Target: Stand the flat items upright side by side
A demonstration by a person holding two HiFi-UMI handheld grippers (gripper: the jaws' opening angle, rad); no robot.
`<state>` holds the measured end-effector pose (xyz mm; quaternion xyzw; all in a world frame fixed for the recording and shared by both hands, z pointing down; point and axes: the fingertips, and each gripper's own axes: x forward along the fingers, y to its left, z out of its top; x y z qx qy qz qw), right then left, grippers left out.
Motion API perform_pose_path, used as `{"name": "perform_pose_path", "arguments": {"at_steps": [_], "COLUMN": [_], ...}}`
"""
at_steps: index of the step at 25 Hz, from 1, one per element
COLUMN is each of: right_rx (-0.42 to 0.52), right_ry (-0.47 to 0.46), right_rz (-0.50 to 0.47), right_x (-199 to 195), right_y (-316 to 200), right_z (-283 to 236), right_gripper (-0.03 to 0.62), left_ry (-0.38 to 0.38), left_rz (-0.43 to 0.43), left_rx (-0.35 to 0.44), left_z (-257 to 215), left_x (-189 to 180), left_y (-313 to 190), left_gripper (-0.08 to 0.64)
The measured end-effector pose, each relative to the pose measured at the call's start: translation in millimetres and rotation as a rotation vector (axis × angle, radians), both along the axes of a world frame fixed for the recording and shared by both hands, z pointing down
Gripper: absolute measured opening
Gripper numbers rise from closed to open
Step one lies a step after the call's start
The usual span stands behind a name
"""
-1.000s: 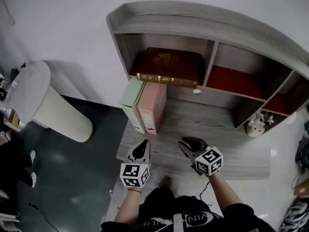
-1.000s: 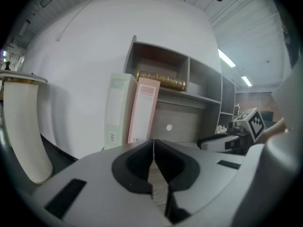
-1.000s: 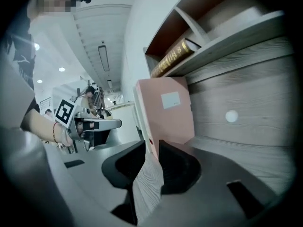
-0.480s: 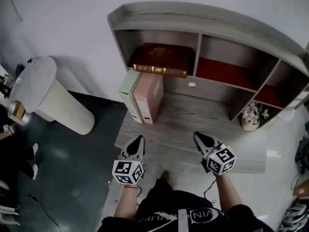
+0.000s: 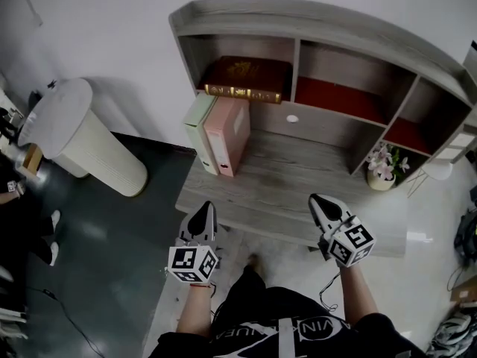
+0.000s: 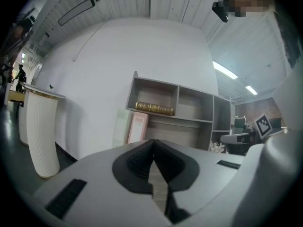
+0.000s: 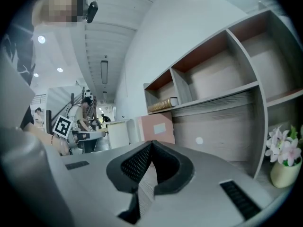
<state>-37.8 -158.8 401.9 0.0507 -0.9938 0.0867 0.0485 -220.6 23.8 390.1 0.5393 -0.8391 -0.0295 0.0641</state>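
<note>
A pale green binder (image 5: 197, 131) and a pink binder (image 5: 230, 135) stand upright side by side at the back left of the wooden desk (image 5: 298, 192); both also show in the left gripper view, green (image 6: 120, 128) and pink (image 6: 137, 128). A dark red book (image 5: 246, 78) with a gilt spine lies flat in the shelf's left compartment, above the binders. My left gripper (image 5: 203, 212) is shut and empty at the desk's front left edge. My right gripper (image 5: 318, 203) is shut and empty near the front edge, right of centre. The pink binder (image 7: 158, 129) shows ahead of it.
A grey shelf unit (image 5: 350, 51) with red-lined compartments spans the desk's back. A small pot of flowers (image 5: 380, 168) stands at the back right. A white ribbed cylinder (image 5: 89, 149) stands on the dark floor to the left. People are at the far left (image 5: 11, 192).
Both grippers have drawn back from the binders toward the desk's front edge and spread apart. The right gripper's jaws have closed from slightly open to shut.
</note>
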Motion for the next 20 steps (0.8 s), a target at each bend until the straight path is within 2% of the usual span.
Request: {"name": "perform_pose_path", "arguments": {"at_steps": [4, 9, 20], "right_rx": [0.008, 0.008, 0.013], "right_ry": [-0.022, -0.07, -0.095], "right_rz": [0.003, 0.014, 0.022], "right_x": [20.0, 44.8, 83.3], "right_y": [8.8, 19.3, 41.0], "right_z": [-5.5, -13.6, -17.8], "right_gripper": [0.011, 0.011, 0.011], "left_ry": [-0.021, -0.009, -0.041], "left_rz": [-0.037, -0.093, -0.118], "left_rx": [0.019, 0.044, 0.066], "left_z": [-6.1, -8.2, -16.4], "left_x": [15.9, 30.8, 69.9], "left_y": [17.7, 38.8, 69.7], "left_gripper": [0.003, 0.003, 0.003]}}
